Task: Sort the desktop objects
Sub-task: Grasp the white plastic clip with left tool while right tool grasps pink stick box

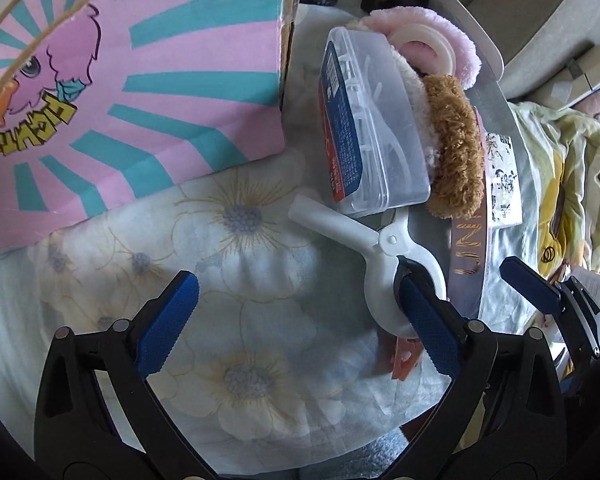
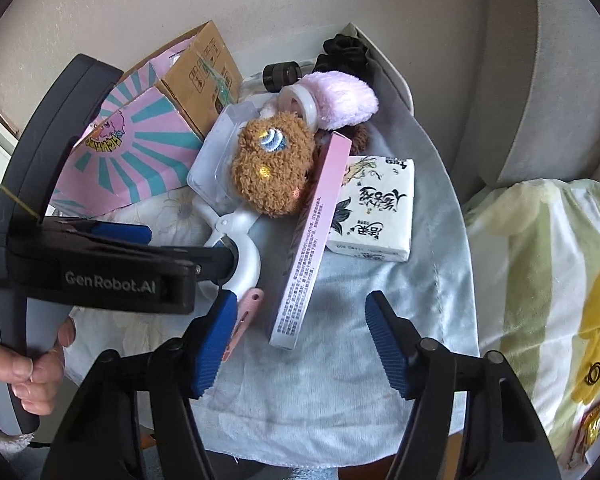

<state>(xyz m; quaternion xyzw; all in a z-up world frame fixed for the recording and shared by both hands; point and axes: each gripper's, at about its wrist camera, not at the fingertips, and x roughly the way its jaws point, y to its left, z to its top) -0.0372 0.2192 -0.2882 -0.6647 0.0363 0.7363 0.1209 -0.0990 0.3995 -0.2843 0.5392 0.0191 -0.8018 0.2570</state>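
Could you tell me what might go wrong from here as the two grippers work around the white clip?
1. The white clip is tucked under the clear box; dragging it could shift the box and the brown plush leaning on it.
2. The right gripper is open over the long pink box, close to the left gripper; they could collide.

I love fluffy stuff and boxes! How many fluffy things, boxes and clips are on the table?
Fluffy things: 2, brown plush, pink plush
Boxes: 4, cardboard, clear, long pink, white printed
Clips: 2, white, pink
Total: 8
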